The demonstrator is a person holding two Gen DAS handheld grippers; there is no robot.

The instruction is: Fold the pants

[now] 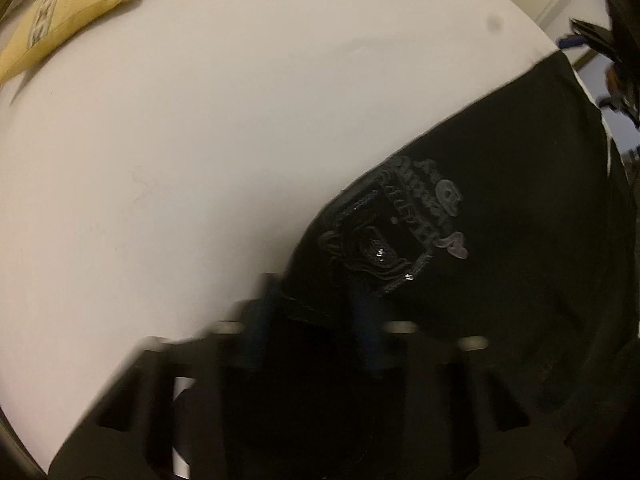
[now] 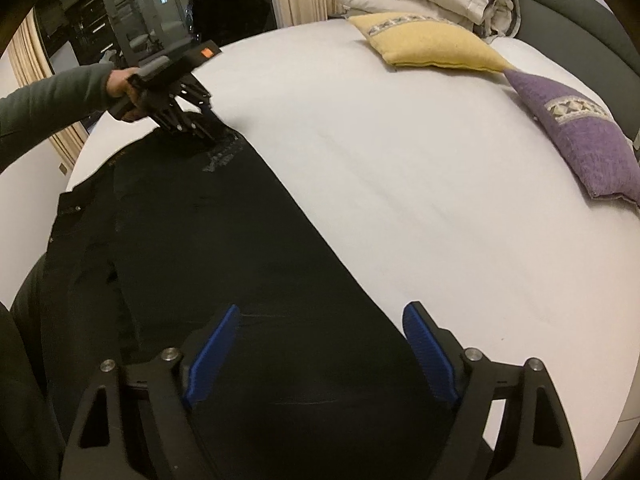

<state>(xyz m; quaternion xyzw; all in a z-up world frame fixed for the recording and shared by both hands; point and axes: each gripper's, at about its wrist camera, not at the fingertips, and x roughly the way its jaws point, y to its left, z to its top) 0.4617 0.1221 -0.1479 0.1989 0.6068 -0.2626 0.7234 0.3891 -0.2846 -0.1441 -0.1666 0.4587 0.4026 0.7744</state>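
pants: long black fabric pants were laid flat along white bed sheet, emblem end far.
handling: judged soft, limp, light; best pinched at edges or corners.
left gripper: narrowed onto the emblem-end edge, fabric between pads.
right gripper: spread wide over near end, nothing held.
surroundings: yellow cushion, purple cushion.

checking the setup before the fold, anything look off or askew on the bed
Nothing stands out. The black pants lie flat on the white bed, and the yellow pillow and purple pillow sit well clear.
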